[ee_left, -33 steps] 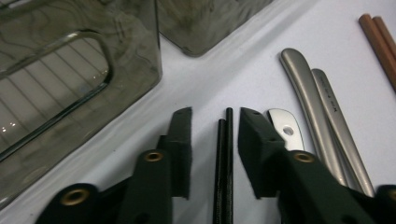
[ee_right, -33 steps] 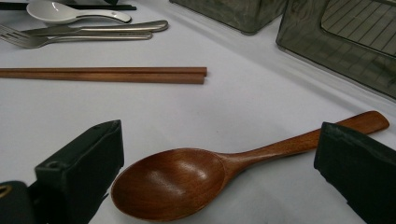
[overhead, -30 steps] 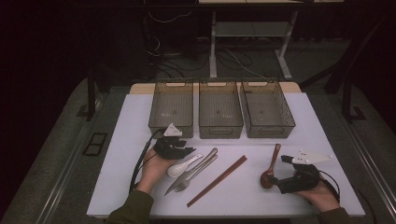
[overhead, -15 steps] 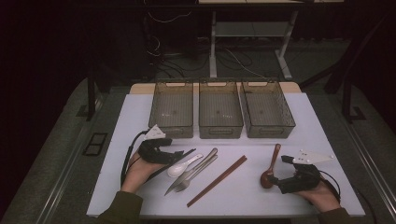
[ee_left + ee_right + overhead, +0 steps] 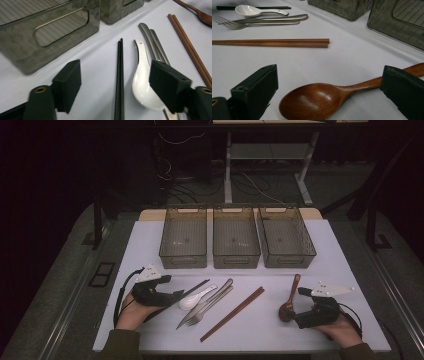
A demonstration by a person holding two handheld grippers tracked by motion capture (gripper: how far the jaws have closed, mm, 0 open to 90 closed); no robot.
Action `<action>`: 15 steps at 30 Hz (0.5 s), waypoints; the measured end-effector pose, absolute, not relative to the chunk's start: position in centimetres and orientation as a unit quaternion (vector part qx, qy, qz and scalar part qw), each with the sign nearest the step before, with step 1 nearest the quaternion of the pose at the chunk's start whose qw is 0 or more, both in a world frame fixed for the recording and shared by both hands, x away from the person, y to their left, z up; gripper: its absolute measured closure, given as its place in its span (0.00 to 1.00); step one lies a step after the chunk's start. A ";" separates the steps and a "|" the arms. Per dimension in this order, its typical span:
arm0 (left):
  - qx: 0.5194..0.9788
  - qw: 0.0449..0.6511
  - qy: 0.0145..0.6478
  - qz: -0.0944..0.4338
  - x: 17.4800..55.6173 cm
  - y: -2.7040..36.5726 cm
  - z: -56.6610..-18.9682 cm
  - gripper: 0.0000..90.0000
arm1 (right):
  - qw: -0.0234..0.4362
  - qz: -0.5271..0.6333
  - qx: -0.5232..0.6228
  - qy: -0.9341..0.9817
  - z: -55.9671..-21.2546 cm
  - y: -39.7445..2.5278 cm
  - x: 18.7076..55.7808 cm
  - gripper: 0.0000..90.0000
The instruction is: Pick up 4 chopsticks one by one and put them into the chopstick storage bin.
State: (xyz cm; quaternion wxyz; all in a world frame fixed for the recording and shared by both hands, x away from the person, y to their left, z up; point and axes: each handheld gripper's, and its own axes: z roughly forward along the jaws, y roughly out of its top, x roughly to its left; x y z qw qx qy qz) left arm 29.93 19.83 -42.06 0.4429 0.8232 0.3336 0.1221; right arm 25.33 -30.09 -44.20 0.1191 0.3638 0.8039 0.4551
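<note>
On the white table, before three grey bins, the cutlery lies in a row. The left gripper has its jaws wide apart, empty, straddling the black chopsticks — their long axis runs straight ahead between the pads, so a closing grip would cross them squarely. The right gripper, equally wide and empty, brackets the wooden spoon, which lies crosswise between its jaws.
</note>
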 end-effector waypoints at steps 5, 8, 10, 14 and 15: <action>0.820 0.449 0.330 0.128 28.6 21.3 -42.0 0.44 | 0.120 0.456 0.364 0.804 -44.2 -30.1 25.3 0.01; 0.823 0.446 0.331 0.121 28.2 21.6 -42.2 0.54 | 0.121 0.457 0.365 0.802 -44.2 -30.1 25.3 0.01; 0.826 0.442 0.332 0.113 27.9 21.9 -42.5 0.61 | 0.121 0.456 0.364 0.803 -44.2 -30.1 25.3 0.01; 0.834 0.433 0.327 0.099 27.5 22.3 -43.0 0.71 | 0.121 0.455 0.363 0.804 -44.2 -30.0 25.3 0.01; 0.838 0.427 0.326 0.098 27.4 22.3 -43.2 0.74 | 0.121 0.456 0.363 0.804 -44.2 -30.0 25.3 0.01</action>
